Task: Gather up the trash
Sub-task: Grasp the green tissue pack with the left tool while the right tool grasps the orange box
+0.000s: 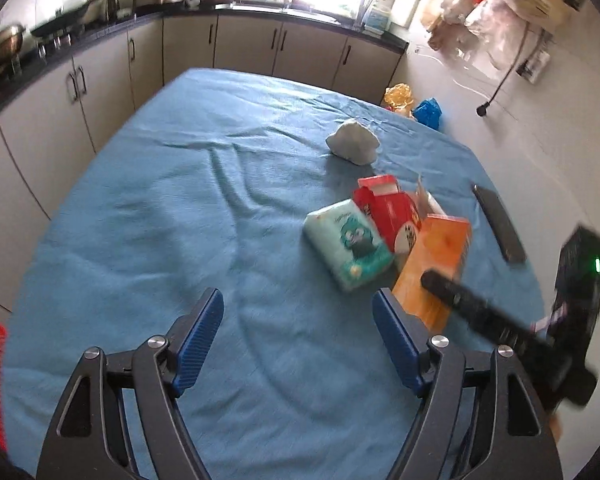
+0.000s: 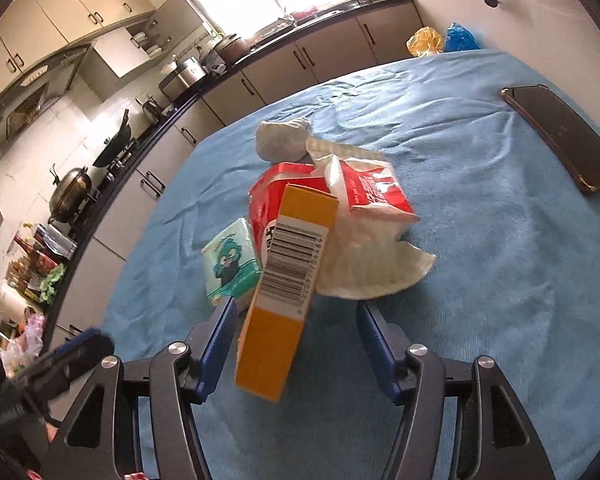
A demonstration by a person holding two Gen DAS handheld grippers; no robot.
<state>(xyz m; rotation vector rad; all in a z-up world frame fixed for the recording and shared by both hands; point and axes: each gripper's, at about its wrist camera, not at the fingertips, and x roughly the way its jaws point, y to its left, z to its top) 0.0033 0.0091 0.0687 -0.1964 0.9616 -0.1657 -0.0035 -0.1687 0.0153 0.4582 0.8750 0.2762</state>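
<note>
1. Orange box point(image 2: 288, 280) on the table point(image 2: 480, 260), between my right tool point(image 2: 296, 340) fingers, long axis pointing away from me.
2. Right jaws apart, unclamped; left tool point(image 1: 298, 336) apart, empty, farther away.

Left tool point(image 1: 298, 320), right tool point(image 2: 296, 322): black angular linkage arms, silver round pivot screws, ribbed blue finger pads point(image 1: 202, 338)

Bare blue tablecloth point(image 1: 148, 220) left of the clustered orange box point(image 2: 284, 280)
</note>
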